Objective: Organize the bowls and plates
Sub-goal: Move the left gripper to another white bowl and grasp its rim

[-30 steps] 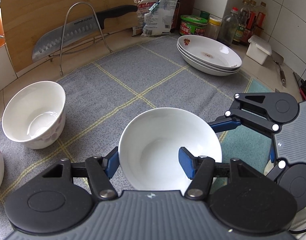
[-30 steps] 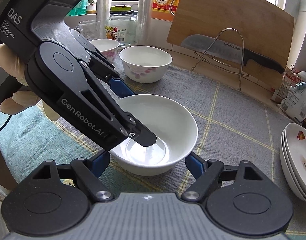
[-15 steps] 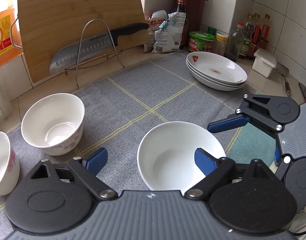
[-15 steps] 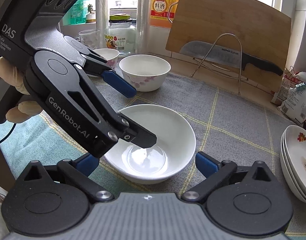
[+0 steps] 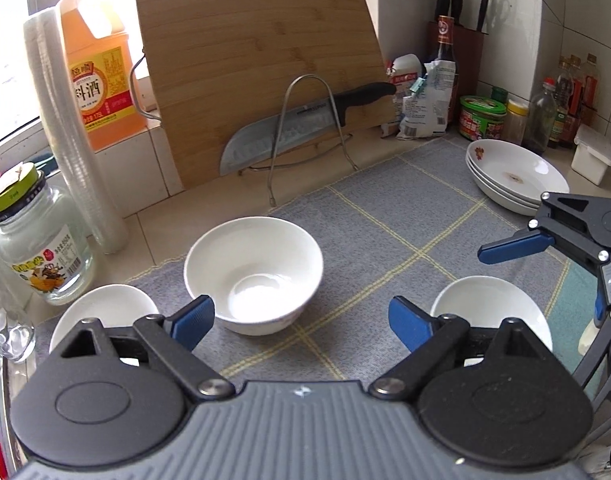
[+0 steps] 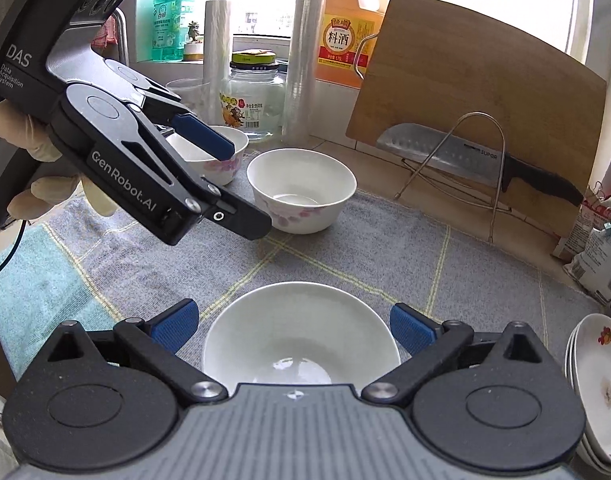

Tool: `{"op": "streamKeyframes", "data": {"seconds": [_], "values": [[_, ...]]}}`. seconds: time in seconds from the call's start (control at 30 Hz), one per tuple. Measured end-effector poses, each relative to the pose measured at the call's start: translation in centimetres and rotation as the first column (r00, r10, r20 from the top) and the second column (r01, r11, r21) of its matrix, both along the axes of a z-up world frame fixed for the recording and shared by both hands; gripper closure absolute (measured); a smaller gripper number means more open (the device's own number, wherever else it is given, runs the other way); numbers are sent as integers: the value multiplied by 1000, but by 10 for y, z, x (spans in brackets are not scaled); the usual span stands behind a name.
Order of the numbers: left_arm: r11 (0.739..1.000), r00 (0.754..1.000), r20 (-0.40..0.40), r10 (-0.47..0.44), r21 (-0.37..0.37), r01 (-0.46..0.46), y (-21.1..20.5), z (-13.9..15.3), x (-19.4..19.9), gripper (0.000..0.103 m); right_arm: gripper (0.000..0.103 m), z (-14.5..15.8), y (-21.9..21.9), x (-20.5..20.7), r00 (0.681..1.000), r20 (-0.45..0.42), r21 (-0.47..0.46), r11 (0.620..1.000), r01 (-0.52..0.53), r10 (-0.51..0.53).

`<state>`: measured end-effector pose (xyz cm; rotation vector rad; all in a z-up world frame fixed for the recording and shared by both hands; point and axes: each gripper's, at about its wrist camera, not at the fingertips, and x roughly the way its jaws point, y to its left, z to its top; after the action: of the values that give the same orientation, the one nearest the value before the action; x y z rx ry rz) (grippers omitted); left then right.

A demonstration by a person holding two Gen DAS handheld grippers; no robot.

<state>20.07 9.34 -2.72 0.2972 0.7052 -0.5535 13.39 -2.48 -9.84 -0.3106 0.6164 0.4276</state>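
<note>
Plain white bowl (image 6: 301, 336) sits on the grey mat (image 6: 385, 248) between the right gripper's (image 6: 293, 326) wide-apart jaws, untouched; left gripper (image 5: 301, 318) hangs spread and empty near the flowered bowl (image 5: 253, 272).

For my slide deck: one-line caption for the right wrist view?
Open right gripper frames a plain white bowl on the grey mat; open left gripper hovers by floral bowls.

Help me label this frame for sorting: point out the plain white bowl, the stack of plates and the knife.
plain white bowl (image 6: 301, 344): right wrist view, inner wall.
stack of plates (image 5: 517, 170): left wrist view, top plate's inside.
knife (image 5: 281, 136): left wrist view, blade.
</note>
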Motion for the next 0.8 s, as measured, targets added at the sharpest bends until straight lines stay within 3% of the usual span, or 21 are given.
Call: {"op": "streamKeyframes", "data": {"seconds": [0.27,0.63,0.73,0.8], "values": [[998,999,6,48,30,-48,17,1,51,9,0,6,28,41,1000,14,-35,999,25,-24],[1000,999,-40,21,23,-20,19,-11,98,11,0,1,50,95,996,-34,-26,996,83,-84],[1000,998,-66,2,18,-1,18,-16,106,12,0,-1,53,106,995,-48,-22,996,85,-86],[1000,996,-88,-11,14,12,17,-19,111,19,0,-2,55,113,994,-62,-17,996,86,-87]]}}
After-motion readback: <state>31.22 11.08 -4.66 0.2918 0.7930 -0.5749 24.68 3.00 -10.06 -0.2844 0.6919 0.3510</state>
